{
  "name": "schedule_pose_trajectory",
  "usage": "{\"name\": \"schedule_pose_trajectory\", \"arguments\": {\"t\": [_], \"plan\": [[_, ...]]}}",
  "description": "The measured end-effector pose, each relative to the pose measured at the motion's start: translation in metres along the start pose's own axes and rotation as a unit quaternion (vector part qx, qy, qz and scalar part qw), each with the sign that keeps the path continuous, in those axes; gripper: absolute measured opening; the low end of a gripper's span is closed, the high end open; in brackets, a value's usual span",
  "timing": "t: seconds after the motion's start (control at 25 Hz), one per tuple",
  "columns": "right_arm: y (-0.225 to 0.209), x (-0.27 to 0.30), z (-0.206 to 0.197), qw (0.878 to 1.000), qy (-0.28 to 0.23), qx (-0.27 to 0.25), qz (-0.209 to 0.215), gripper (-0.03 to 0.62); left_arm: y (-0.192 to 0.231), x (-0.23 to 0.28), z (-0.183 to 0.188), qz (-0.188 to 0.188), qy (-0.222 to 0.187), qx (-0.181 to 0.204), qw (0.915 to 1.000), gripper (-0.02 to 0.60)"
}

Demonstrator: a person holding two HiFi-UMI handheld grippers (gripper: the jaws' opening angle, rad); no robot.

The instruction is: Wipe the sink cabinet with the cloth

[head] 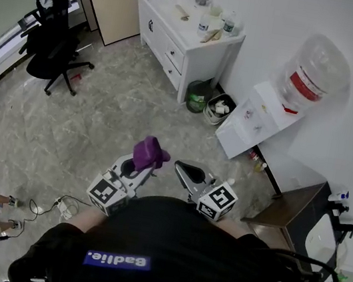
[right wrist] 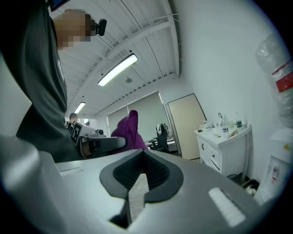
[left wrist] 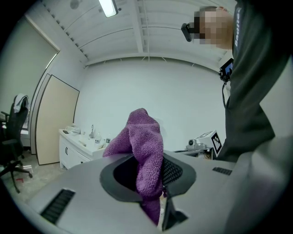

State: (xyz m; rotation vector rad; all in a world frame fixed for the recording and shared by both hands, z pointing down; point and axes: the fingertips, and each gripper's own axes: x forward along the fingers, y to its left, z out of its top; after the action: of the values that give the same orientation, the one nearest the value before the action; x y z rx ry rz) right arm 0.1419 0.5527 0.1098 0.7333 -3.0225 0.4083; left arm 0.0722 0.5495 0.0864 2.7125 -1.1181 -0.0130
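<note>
A purple cloth [head: 149, 154] sticks up from my left gripper [head: 138, 166], which is shut on it close to my body. In the left gripper view the cloth [left wrist: 145, 155] fills the gap between the jaws and folds over at the top. My right gripper [head: 188, 171] is held beside it, shut with nothing in it; its jaws [right wrist: 139, 180] meet in the right gripper view. The white sink cabinet [head: 181, 40] stands far ahead against the back wall, with a tap and bottles on top. It appears small as the sink cabinet [left wrist: 75, 148] and sink cabinet [right wrist: 224, 146] in the gripper views.
A water dispenser [head: 274, 107] stands right of the cabinet, with bins [head: 210, 101] between them. A black office chair [head: 54, 48] is at the left. A dark low table [head: 293, 208] sits at the right. Cables and a power strip [head: 63, 206] lie on the marble floor.
</note>
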Motion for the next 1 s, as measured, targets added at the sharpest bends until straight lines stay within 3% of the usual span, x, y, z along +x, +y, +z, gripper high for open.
{"name": "schedule_pose_trajectory", "arguments": {"t": [0.28, 0.48, 0.72, 1.0], "plan": [[-0.042, -0.021, -0.001, 1.000, 0.005, 0.010, 0.007, -0.003, 0.000, 0.039, 0.005, 0.026, -0.008, 0.004, 0.9996, 0.084], [-0.073, -0.010, 0.001, 1.000, 0.002, 0.020, -0.006, -0.003, 0.029, 0.060, 0.002, 0.030, -0.009, 0.005, 0.9995, 0.084], [-0.117, 0.045, 0.005, 0.999, 0.010, 0.017, -0.027, -0.003, 0.103, 0.084, 0.005, 0.020, -0.009, 0.003, 0.9998, 0.084], [-0.163, 0.157, 0.028, 0.998, 0.011, 0.013, -0.053, -0.003, 0.217, 0.103, 0.025, -0.013, -0.006, 0.004, 0.9999, 0.084]]}}
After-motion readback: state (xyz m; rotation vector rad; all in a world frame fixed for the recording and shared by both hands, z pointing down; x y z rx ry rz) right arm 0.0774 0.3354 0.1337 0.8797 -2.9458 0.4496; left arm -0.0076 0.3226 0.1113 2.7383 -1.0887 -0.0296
